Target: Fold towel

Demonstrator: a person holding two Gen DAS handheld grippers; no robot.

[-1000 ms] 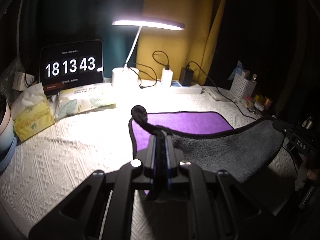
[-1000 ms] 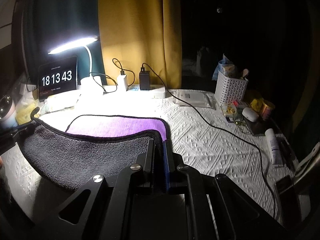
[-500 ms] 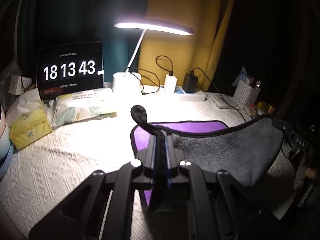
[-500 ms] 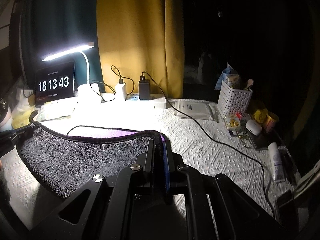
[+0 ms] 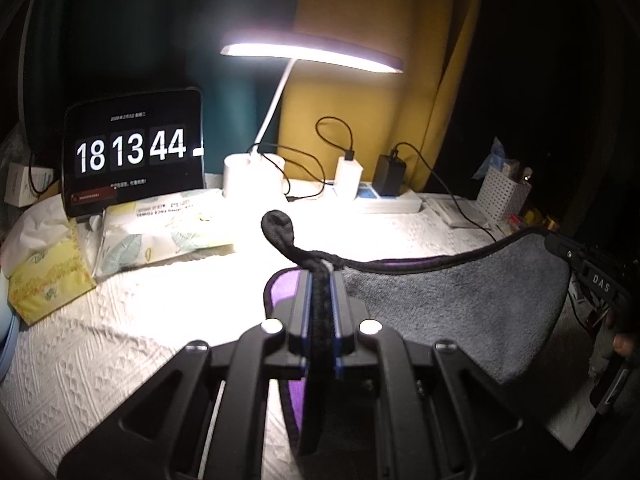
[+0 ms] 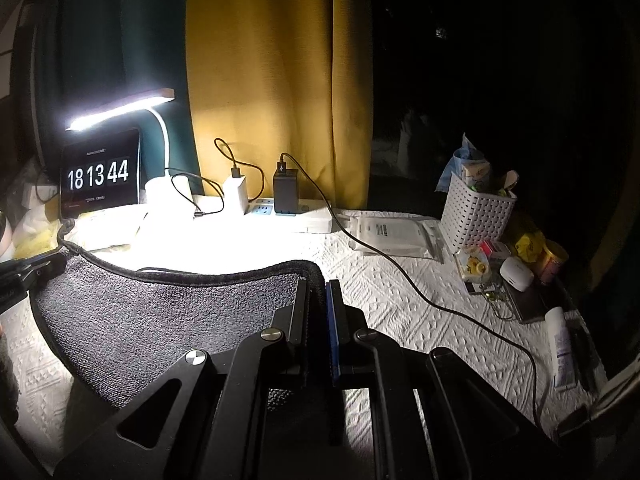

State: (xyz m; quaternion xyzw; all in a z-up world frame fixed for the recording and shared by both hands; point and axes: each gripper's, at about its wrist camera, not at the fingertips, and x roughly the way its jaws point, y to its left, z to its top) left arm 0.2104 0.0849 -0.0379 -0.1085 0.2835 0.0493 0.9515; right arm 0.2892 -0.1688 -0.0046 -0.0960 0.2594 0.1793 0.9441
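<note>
The towel (image 5: 452,304) is grey on one side, purple on the other, with a black hem. It hangs stretched between my two grippers above the white textured table cover. My left gripper (image 5: 321,280) is shut on one towel corner, whose black loop sticks up past the fingers. My right gripper (image 6: 318,286) is shut on the other corner. The grey side (image 6: 160,312) faces both cameras. A strip of purple (image 5: 286,288) shows left of my left gripper. The right gripper also shows at the right edge of the left wrist view (image 5: 588,272).
At the back stand a lit desk lamp (image 5: 308,50), a tablet clock (image 5: 132,152), a power strip with chargers (image 6: 296,216) and tissue packs (image 5: 160,232). A white basket (image 6: 476,216), small bottles and a black cable (image 6: 420,292) lie on the right.
Both grippers have lifted the held edge and carried it toward the back of the table. The grey side now covers most of the purple. The clock ticked from 43 to 44.
</note>
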